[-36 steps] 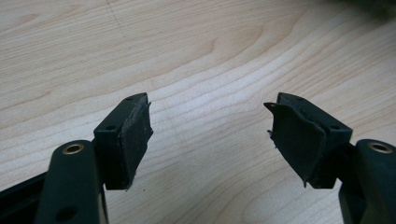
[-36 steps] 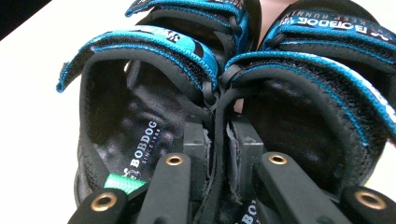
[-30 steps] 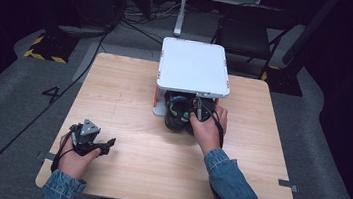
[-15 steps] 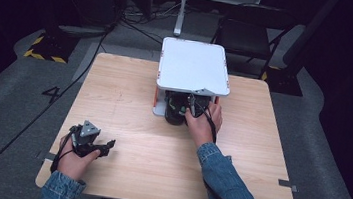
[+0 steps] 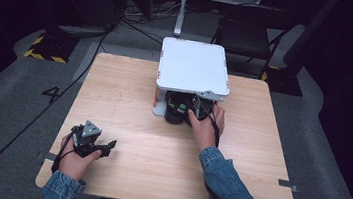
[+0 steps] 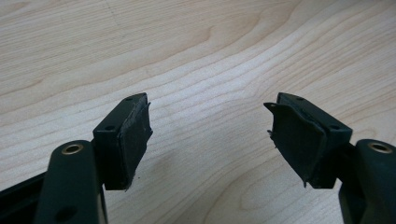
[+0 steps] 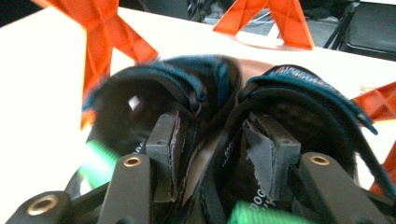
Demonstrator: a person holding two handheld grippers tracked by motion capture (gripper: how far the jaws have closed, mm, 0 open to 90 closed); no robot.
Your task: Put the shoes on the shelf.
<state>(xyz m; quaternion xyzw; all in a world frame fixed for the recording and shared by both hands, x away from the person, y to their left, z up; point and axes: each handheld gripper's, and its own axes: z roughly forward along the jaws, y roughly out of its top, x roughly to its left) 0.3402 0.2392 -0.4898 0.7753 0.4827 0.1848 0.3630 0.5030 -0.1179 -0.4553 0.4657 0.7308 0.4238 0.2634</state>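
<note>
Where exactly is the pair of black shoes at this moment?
In the high view, the black shoes sit under the near edge of the white platform, at the table's far middle, where the right gripper grips their adjoining inner sides.

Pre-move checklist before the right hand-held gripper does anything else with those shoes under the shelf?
1. Right hand-held gripper jaws pinch the adjoining inner walls of the pair of black shoes: ok.
2. Both shoes caught firmly: cannot tell, picture blurred.
3. Pair sits under the white shelf top, between the orange legs: ok.
4. Clearance to the legs: cannot tell.
5. Left hand-held gripper open over bare table, away from the shelf: ok.
6. Cable beside the right sleeve, not snagged: ok.
</note>
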